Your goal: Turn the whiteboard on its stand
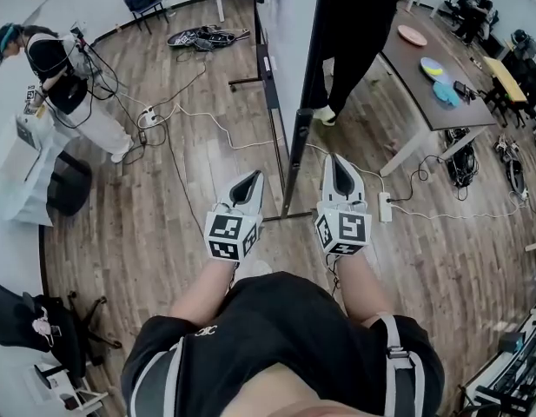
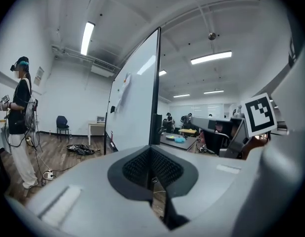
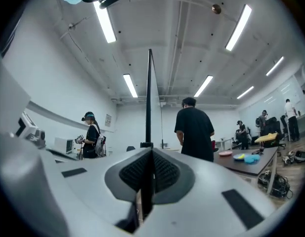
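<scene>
**Both grippers shut and empty at the whiteboard's near edge**

The whiteboard (image 1: pixel 289 24) stands upright on its stand (image 1: pixel 290 200) on the wooden floor. Its near edge points toward the person and lies between the two grippers. The left gripper (image 1: pixel 251 177) and the right gripper (image 1: pixel 337 160) both have their jaws together with nothing between them, and each is a little apart from the frame. This fits a moment before hold is taken as well as one after letting go, so I judge only the care needed. A turning board sweeps wide. The person in black (image 1: pixel 359 24) stands just behind it, the table (image 1: pixel 406 85) is near, and a power strip (image 1: pixel 386 207) lies close to the stand's foot.

Only the head view shows the gaps between grippers and frame, and the floor. The left gripper view alone shows the white writing face running away from the near edge. In the right gripper view the board is only a thin dark line, with the person in black just right of it.
</scene>
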The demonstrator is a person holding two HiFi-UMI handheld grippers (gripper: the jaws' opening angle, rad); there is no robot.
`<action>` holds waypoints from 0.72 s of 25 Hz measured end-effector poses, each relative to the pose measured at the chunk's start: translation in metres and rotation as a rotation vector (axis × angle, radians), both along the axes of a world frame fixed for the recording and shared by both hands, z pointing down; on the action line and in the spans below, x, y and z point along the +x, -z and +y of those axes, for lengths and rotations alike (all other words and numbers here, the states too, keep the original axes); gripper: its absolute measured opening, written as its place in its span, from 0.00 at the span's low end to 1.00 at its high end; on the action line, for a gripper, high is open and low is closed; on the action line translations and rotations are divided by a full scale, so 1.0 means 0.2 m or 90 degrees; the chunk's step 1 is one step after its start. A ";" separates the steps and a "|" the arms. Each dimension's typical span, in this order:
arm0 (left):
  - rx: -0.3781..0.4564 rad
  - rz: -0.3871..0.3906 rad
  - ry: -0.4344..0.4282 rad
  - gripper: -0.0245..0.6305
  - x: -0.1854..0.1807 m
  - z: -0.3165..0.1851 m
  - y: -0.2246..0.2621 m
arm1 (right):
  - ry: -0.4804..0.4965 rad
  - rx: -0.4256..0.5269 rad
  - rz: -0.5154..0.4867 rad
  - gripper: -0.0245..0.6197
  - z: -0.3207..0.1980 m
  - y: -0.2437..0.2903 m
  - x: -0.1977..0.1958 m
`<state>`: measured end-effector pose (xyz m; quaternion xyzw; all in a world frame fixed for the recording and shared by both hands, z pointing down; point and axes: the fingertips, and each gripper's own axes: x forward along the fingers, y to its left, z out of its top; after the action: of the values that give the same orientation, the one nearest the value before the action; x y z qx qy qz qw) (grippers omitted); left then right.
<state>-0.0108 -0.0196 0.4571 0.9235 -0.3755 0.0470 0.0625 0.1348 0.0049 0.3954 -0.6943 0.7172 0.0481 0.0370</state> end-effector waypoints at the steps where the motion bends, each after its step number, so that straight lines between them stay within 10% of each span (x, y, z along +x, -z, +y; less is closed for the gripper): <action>1: 0.004 -0.003 -0.002 0.05 0.01 0.02 0.01 | 0.001 -0.010 0.002 0.05 0.03 -0.02 0.01; 18: -0.023 -0.033 -0.020 0.05 0.14 0.31 -0.08 | 0.010 -0.093 -0.049 0.05 0.32 -0.30 0.09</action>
<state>0.0169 0.0430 0.4728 0.9266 -0.3613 0.0783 0.0685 0.1529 0.0682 0.4552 -0.6907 0.7224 -0.0311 0.0142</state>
